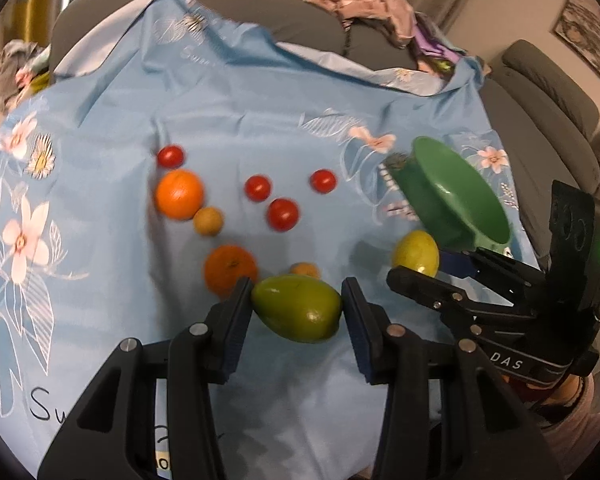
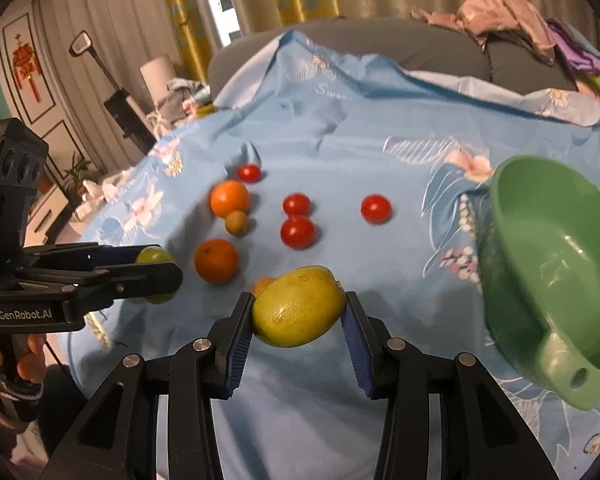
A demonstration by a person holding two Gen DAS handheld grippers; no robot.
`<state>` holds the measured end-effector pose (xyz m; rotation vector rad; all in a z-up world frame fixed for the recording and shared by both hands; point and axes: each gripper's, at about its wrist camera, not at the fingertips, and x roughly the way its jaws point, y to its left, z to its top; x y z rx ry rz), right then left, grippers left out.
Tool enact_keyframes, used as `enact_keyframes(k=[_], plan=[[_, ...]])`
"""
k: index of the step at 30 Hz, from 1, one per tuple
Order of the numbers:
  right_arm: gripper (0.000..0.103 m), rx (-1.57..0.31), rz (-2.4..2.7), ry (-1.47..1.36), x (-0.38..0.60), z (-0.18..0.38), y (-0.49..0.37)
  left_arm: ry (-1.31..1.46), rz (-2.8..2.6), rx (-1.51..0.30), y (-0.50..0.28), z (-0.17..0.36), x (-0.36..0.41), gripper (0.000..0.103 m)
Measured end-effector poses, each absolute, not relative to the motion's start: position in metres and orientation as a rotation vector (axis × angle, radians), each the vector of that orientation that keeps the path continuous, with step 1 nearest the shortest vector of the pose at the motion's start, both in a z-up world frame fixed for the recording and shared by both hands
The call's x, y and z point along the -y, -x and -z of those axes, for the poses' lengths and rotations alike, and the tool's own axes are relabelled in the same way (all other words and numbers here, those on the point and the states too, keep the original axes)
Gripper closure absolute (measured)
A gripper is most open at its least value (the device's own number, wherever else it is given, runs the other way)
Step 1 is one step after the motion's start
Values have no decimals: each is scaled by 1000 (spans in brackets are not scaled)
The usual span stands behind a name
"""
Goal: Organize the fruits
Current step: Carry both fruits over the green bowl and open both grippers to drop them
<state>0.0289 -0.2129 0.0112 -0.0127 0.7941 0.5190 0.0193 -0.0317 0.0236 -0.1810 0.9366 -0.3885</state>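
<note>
My left gripper [image 1: 298,312] is clamped on a green, egg-shaped fruit [image 1: 298,307], smooth and glossy, held clear above the cloth [image 1: 236,92]. My right gripper [image 2: 299,314] is clamped on a rounder yellow-green fruit [image 2: 299,306] with faint speckling, also off the cloth.

Only the right view shows the left gripper from the side, its fruit a small green bulge between the pads, plus a red hanging ornament [image 2: 27,67] on the wall. Only the left view shows a framed picture [image 1: 590,28] on the far wall.

Green plastic bowl [image 2: 540,240], tilted, with a holed handle tab: I see nothing inside it.

On the cloth: four glossy red tomatoes, one at [image 1: 283,214]; two oranges [image 1: 179,195] and [image 1: 230,269]; a small tan round fruit [image 1: 208,221] touching the upper orange; a small orange fruit [image 1: 305,270] partly hidden behind the green one. Cloth is thin, light blue, creased, printed with pale flowers, draped over a grey sofa [image 1: 540,92]
</note>
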Motion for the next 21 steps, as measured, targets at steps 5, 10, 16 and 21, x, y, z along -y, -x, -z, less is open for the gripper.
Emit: enact_keyframes(k=[5,10,16,21], plan=[[57,-749,-484,-2,230,-26,-23,181,445,-914,-24,-37,50,58],[57,-698,-418,-33,260,-40,-16,152,505,-899,-35,-50,80,58],[57,-647,-326,-80,301,-49,-16,95,578,-865,-47,-67,122,58],[57,-633,-261,-118,329,-48,-16,49,640,-848,-60,-73,157,58]])
